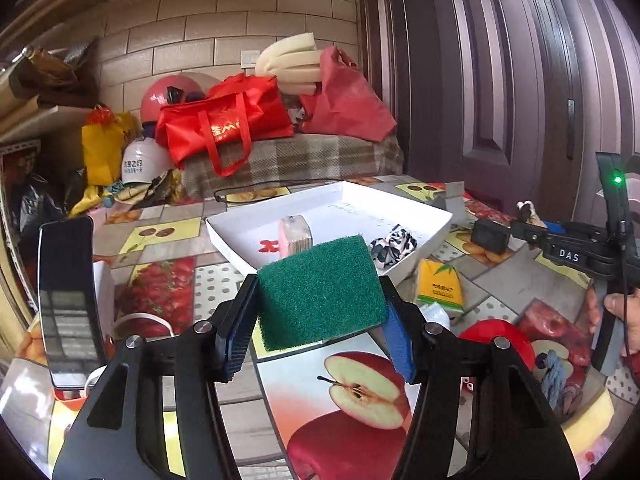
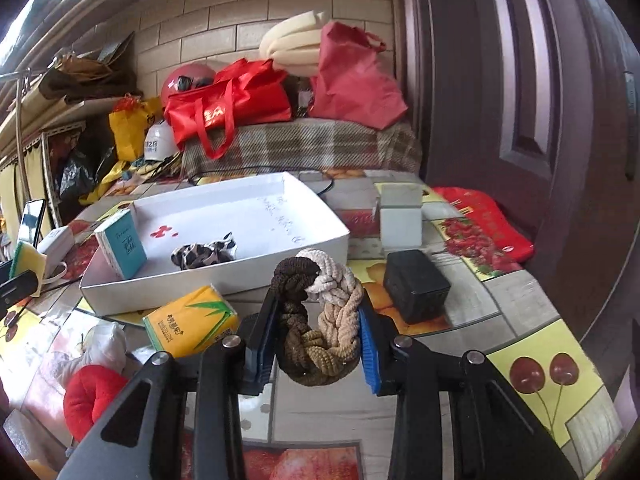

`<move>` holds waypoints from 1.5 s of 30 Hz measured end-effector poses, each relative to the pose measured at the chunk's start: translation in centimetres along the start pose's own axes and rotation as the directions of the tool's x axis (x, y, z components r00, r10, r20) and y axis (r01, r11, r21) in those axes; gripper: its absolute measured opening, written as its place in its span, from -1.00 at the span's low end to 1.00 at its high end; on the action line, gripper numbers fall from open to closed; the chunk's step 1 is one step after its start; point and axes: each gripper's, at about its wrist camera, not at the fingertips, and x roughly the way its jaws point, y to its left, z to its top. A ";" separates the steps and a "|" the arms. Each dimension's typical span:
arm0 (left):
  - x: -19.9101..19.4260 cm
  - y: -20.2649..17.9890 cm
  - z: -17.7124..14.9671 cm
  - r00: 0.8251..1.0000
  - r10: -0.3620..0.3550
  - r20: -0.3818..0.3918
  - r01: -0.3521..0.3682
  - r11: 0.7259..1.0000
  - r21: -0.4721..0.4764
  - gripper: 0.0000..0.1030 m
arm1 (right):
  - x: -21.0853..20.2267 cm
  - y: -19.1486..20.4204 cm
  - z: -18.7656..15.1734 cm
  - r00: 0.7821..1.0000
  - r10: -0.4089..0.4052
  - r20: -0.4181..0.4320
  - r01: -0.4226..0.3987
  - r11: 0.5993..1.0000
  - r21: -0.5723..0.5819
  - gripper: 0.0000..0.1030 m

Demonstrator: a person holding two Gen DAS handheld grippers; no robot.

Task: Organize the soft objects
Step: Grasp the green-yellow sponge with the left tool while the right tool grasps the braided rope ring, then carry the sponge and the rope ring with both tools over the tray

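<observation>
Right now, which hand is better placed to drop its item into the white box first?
Probably the left. The left gripper, shut on the green sponge, looks close to the white box. The right gripper, holding the braided rope, appears farther back.

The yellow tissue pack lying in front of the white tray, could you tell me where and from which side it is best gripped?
Grip the yellow tissue pack across its two long side faces, coming down from above. It lies flat with its printed face up, and the white tray sits close behind it.
</observation>
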 end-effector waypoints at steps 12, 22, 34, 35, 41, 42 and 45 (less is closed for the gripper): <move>1.4 0.6 0.2 0.998 0.057 0.015 -0.056 0.998 -0.039 0.12 | 0.4 -0.4 0.1 0.999 -0.052 0.015 0.051 0.998 0.041 -0.29; 3.3 1.3 0.9 0.995 0.096 0.009 -0.095 0.994 -0.062 0.12 | 0.9 0.2 0.4 0.998 -0.054 0.022 0.053 0.998 0.040 -0.28; 5.3 2.6 1.7 0.991 0.135 0.008 -0.134 0.988 -0.073 0.12 | 2.5 0.8 1.3 0.997 -0.070 0.032 0.068 0.997 0.047 -0.28; 5.5 2.8 1.8 0.991 0.137 0.007 -0.136 0.988 -0.075 0.12 | 2.6 0.8 1.4 0.997 -0.071 0.033 0.069 0.996 0.048 -0.28; 6.6 3.5 2.2 0.988 0.154 0.006 -0.153 0.985 -0.079 0.12 | 4.0 1.1 2.1 0.996 -0.082 0.037 0.080 0.996 0.042 -0.27; 6.8 3.6 2.3 0.988 0.157 0.007 -0.156 0.984 -0.080 0.13 | 4.4 1.2 2.3 0.996 -0.084 0.037 0.083 0.996 0.039 -0.27; 7.5 4.0 2.6 0.986 0.168 0.009 -0.166 0.982 -0.086 0.13 | 5.4 1.7 2.7 0.995 -0.090 0.036 0.089 0.996 0.025 -0.27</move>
